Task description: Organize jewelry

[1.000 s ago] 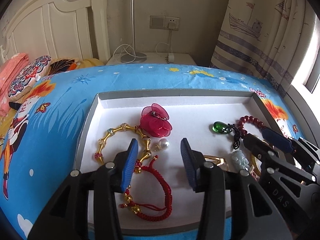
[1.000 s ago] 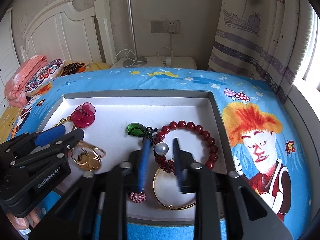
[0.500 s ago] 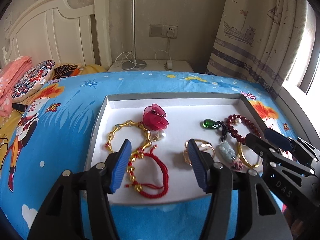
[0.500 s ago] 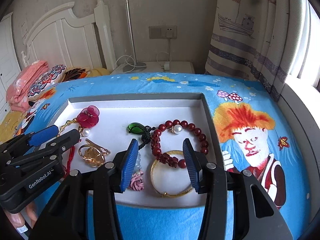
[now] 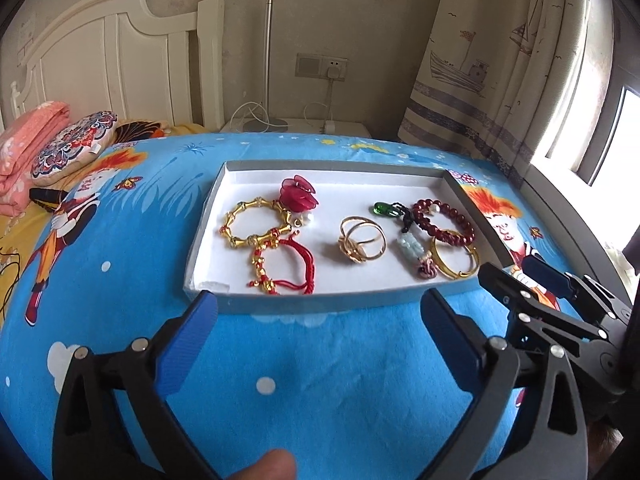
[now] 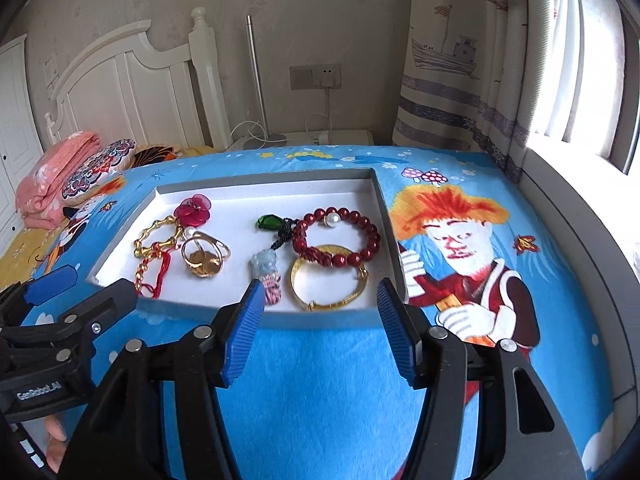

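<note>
Jewelry lay spread in a shallow white tray on the blue bedspread: gold bamboo bangle at 9 o'clock, red bead bracelet at 3. Both grippers, left and right, hovered at 6 o'clock, jaws opening, empty.

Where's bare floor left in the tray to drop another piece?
Free: the strip along the tray's far wall, right of the red flower; and the near left corner, beside the red cord bracelet. Crowded: right end, where the bead bracelet, gold bangle and jade pendant overlap.
</note>
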Demonstrator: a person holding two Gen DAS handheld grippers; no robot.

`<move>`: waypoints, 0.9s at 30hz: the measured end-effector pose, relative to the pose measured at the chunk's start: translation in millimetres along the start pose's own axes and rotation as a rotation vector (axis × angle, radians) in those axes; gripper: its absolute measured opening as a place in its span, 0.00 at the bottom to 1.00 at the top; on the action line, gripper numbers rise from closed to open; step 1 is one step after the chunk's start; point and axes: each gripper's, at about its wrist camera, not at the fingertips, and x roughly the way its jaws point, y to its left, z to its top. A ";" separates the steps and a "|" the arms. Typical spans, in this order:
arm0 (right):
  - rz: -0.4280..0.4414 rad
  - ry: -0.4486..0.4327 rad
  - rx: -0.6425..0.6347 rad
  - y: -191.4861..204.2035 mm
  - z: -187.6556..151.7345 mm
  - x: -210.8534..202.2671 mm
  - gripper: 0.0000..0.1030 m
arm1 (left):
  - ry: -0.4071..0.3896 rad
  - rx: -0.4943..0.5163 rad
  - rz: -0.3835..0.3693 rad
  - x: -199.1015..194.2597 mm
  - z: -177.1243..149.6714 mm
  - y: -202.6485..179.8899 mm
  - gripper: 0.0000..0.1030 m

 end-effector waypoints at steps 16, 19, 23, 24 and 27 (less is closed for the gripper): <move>0.001 -0.003 -0.009 2.5 8.7 -4.7 0.63 | -0.005 -0.001 0.057 6.7 5.0 9.0 0.96; 0.002 0.000 -0.006 1.2 8.5 -4.1 0.63 | -0.004 -0.003 0.057 7.1 4.9 9.5 0.96; 0.000 0.001 -0.012 2.4 7.7 -4.6 0.68 | -0.004 -0.004 0.058 7.5 5.2 10.1 0.96; 0.002 0.001 -0.014 2.7 7.4 -4.7 0.68 | -0.003 -0.005 0.057 7.5 5.2 10.3 0.96; 0.003 0.002 -0.015 3.3 7.0 -4.8 0.68 | -0.004 -0.004 0.059 7.5 5.3 10.5 0.96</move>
